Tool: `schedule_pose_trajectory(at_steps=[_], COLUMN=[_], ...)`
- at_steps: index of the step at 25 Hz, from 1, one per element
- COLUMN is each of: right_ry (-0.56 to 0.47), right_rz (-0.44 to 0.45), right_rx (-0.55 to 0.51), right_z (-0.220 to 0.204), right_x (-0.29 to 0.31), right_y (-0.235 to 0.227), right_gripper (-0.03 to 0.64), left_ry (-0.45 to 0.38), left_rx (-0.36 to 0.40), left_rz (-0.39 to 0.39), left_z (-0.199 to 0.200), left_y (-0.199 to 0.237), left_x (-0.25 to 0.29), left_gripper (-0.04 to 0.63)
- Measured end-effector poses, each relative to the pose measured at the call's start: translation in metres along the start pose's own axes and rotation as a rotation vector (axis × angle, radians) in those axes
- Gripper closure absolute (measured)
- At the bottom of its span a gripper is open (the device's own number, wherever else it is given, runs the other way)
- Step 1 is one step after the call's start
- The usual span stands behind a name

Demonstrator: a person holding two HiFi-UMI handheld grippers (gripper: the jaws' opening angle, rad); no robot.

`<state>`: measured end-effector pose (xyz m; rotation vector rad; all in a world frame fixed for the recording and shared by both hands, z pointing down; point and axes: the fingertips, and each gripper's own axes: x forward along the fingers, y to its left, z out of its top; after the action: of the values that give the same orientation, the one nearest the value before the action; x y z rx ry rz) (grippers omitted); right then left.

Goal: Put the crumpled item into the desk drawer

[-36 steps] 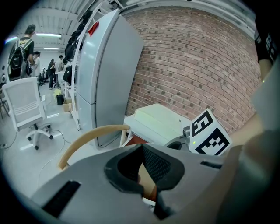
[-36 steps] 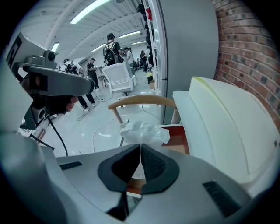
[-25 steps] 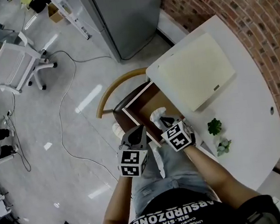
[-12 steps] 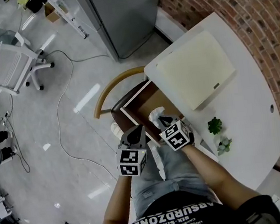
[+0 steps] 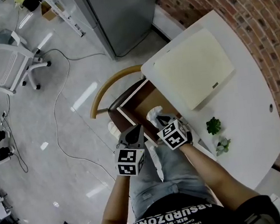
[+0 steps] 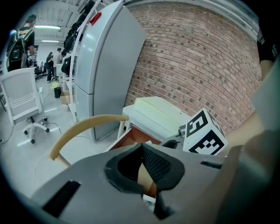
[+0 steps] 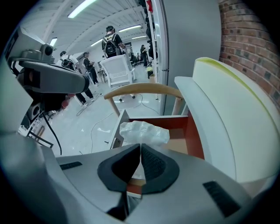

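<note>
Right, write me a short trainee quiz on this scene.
1. True or false: the desk drawer is open.
2. What do the jaws of the right gripper hold? A nothing; B the crumpled white item; C the drawer's edge.
3. Fill in: the left gripper has its jaws ____, with nothing between them.
Key: 1 true; 2 B; 3 shut.

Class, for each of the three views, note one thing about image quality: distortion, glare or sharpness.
Head view: the brick wall bows in a curve, and pale glare streaks lie on the floor. Left gripper view: a round fisheye frame with black corners. Right gripper view: ceiling lights blow out white, while the crumpled item looks sharp.
</note>
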<state>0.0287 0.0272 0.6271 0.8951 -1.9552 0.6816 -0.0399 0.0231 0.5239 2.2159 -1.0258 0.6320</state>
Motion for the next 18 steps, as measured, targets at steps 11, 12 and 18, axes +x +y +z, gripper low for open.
schedule_pose_trajectory(at_steps=[11,12,18], right_ry=[0.019,0.021,0.042], right_rz=[0.0,0.0,0.004], right_rx=[-0.02,-0.021,-0.029], right_z=[-0.002,-0.002,-0.005], right_x=[0.016,0.018,0.028], right_y=[-0.007,-0.008,-0.009], right_gripper=[0.611,0.611,0.611], left_ry=[-0.01,-0.01,-0.013], left_rx=[-0.011,-0.014,-0.039], left_rz=[-0.002,0.0,0.015], left_z=[-0.002,-0.002,-0.008], left_y=[0.003,0.004,0.01], left_x=[0.013,0.014,0.016], left_gripper=[0.591,0.591,0.591])
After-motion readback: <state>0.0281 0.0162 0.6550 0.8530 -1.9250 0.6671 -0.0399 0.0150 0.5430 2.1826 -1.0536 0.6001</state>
